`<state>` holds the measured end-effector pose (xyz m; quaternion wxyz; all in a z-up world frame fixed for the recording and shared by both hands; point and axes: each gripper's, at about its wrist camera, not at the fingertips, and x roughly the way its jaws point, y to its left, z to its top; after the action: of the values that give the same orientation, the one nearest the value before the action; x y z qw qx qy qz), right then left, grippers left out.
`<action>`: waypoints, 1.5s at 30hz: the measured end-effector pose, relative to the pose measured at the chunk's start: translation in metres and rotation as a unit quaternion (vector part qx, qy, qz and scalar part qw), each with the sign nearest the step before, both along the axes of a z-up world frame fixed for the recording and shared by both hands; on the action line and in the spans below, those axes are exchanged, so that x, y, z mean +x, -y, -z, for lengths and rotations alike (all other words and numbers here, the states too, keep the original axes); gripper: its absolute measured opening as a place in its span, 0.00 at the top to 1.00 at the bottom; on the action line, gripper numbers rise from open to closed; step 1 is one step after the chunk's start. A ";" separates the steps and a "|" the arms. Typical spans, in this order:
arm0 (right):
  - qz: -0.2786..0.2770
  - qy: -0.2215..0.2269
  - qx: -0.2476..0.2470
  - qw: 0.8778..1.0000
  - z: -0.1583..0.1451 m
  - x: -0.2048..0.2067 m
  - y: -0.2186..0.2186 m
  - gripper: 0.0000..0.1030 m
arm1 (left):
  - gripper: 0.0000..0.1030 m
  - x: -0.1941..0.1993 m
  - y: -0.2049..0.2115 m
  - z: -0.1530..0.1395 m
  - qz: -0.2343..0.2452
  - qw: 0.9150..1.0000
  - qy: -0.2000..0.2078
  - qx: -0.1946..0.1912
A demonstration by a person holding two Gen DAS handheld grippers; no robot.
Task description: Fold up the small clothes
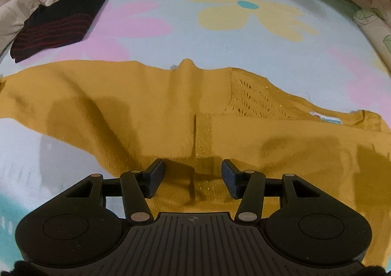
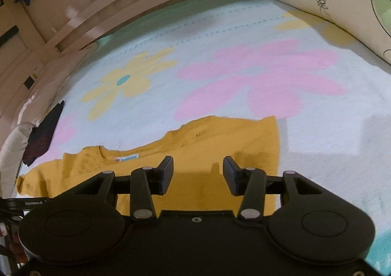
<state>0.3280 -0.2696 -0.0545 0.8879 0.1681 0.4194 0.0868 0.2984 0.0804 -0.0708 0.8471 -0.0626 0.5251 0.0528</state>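
Mustard knit sweater (image 1: 151,114), lying flat across the middle of the left wrist frame on the bed. A vertical seam runs down its centre, an openwork lace panel sits right of centre, and the neckline with a pale label lies at the right edge. In the right wrist frame it fills the lower centre, its hem at the right. Dark garment (image 1: 58,22) with red stripes, folded, upper left, well apart from the sweater.

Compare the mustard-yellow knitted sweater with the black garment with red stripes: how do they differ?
The mustard-yellow knitted sweater lies spread out and wrinkled; the black garment with red stripes is folded compactly. The sweater sits directly under the open left hand-held gripper; the black garment lies farther away at the blanket's edge. Both rest on the flowered blanket.
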 end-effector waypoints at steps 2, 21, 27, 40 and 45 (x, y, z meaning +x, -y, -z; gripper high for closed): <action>-0.004 0.004 -0.002 1.000 -0.001 0.000 0.001 0.47 | 0.51 0.002 0.001 0.001 -0.001 1.000 0.000 -0.001; 0.048 0.001 -0.013 0.999 0.006 0.001 0.051 0.45 | 0.95 -0.002 0.025 -0.016 0.017 0.996 0.078 0.035; 0.071 -0.018 -0.020 0.997 0.019 0.005 0.064 0.40 | 0.95 0.004 0.008 -0.008 -0.020 0.996 0.068 0.055; 0.019 -0.041 -0.037 0.998 0.046 0.013 0.041 0.55 | 0.94 0.006 0.005 0.007 -0.004 0.998 0.052 0.048; 0.001 -0.029 -0.115 0.993 0.030 0.011 0.025 0.89 | 0.94 0.004 0.006 0.003 0.008 0.998 0.057 0.039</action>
<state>0.3389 -0.2942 -0.0845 0.8886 0.0679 0.4524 0.0325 0.3025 0.0747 -0.0741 0.8780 -0.0286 0.4736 0.0628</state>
